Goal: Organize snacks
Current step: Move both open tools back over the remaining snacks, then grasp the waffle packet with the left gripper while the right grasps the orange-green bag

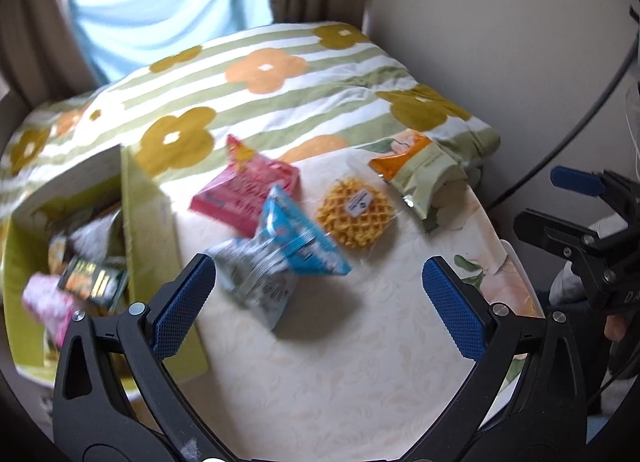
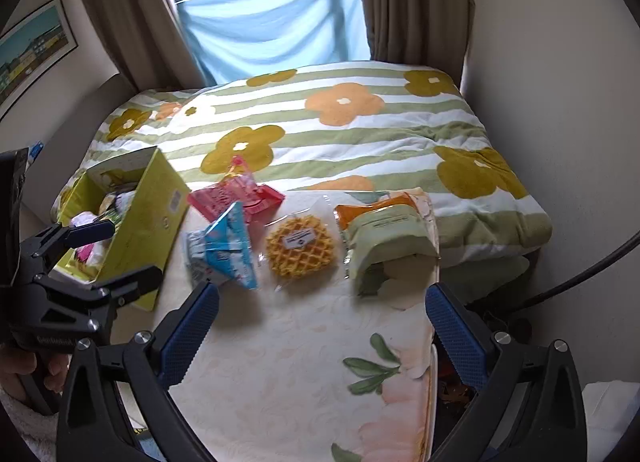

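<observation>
A blue-and-white snack packet [image 1: 280, 254] [image 2: 224, 254] lies on the cream tablecloth [image 1: 340, 362] [image 2: 288, 362], partly over a pink packet [image 1: 248, 190] [image 2: 236, 194]. Right of them lie a wrapped yellow waffle [image 1: 356, 214] [image 2: 300, 246] and a green-and-orange pouch [image 1: 420, 174] [image 2: 384, 234]. A yellow-green box [image 1: 148, 222] [image 2: 148, 214] at the left holds several snacks. My left gripper [image 1: 318, 274] [image 2: 120, 254] is open and empty, just short of the blue packet, beside the box. My right gripper [image 2: 322, 298] [image 1: 560, 206] is open and empty near the table's right edge.
Behind the table is a bed with a striped flower blanket [image 1: 280, 102] [image 2: 340, 134], then curtains and a window. A wall and a dark cable [image 2: 580, 274] are at the right. A hand [image 2: 24, 370] holds the left gripper.
</observation>
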